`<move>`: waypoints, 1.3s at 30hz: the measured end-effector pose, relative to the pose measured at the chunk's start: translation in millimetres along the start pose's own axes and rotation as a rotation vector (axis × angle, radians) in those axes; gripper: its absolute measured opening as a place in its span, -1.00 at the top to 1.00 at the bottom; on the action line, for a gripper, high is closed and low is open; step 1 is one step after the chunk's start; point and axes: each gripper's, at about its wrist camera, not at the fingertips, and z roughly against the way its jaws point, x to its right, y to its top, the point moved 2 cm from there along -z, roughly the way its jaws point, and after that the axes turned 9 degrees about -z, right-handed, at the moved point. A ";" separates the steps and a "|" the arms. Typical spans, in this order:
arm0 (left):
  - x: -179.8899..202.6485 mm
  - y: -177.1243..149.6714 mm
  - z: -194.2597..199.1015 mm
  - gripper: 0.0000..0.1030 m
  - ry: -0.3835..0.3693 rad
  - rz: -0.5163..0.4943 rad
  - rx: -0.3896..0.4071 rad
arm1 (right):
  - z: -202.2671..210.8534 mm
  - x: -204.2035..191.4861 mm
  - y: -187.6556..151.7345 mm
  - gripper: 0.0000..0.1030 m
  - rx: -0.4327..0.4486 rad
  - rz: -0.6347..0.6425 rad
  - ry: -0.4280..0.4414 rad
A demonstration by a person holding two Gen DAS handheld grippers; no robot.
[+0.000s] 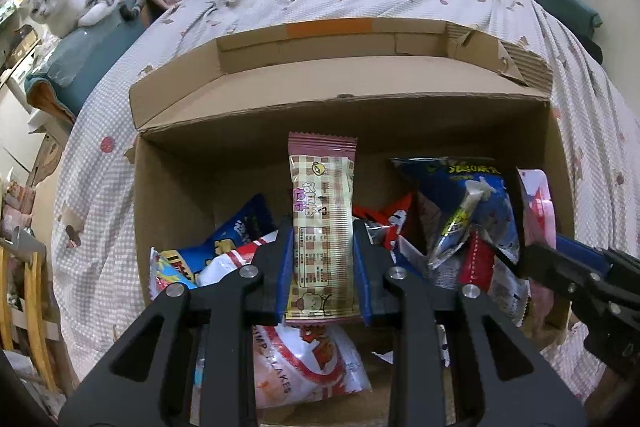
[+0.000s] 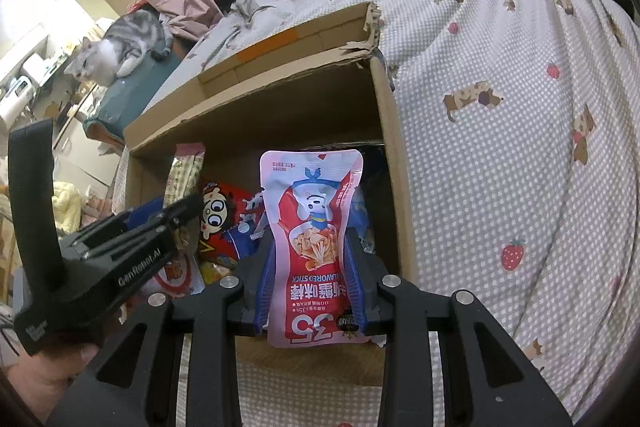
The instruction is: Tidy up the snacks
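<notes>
Both grippers point down over the open cardboard box [image 1: 192,163] on the bed: left gripper [image 1: 322,259] pinches a plaid wafer packet [image 1: 322,223] lengthwise along its fingers above mid-box, while right gripper [image 2: 310,279] clasps a red-and-pink stick pouch [image 2: 310,247] likewise, nearer the box's right wall.

red pouch [image 2: 312,251]: "35", "STICK" | white bag [image 1: 304,367]: "FLAKES" | left hand-held gripper [image 2: 188,205]: "GenRobot.AI"
</notes>
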 end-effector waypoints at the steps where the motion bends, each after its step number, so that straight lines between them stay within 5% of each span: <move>1: 1.4 -0.7 1.1 0.54 0.002 -0.002 0.002 | 0.1 0.5 0.5 0.28 0.002 -0.004 0.003; 7: 4.7 -2.5 13.9 0.47 -0.008 0.011 0.002 | 6.8 7.8 6.2 0.02 0.017 -0.069 0.066; 12: 2.4 -0.6 30.7 -0.46 0.020 0.048 0.027 | 17.2 8.0 10.8 -0.40 0.034 -0.094 0.114; 24: -3.2 0.0 96.0 -0.53 0.099 0.082 0.110 | 72.6 3.2 12.8 -0.94 0.166 -0.098 0.176; 27: -7.1 -7.5 117.3 -0.85 0.083 0.092 0.158 | 89.7 1.8 3.6 -0.97 0.191 -0.094 0.176; 39: -31.3 -73.0 171.7 -0.98 0.110 0.109 0.227 | 115.4 -12.8 -49.3 -1.00 0.191 -0.035 0.164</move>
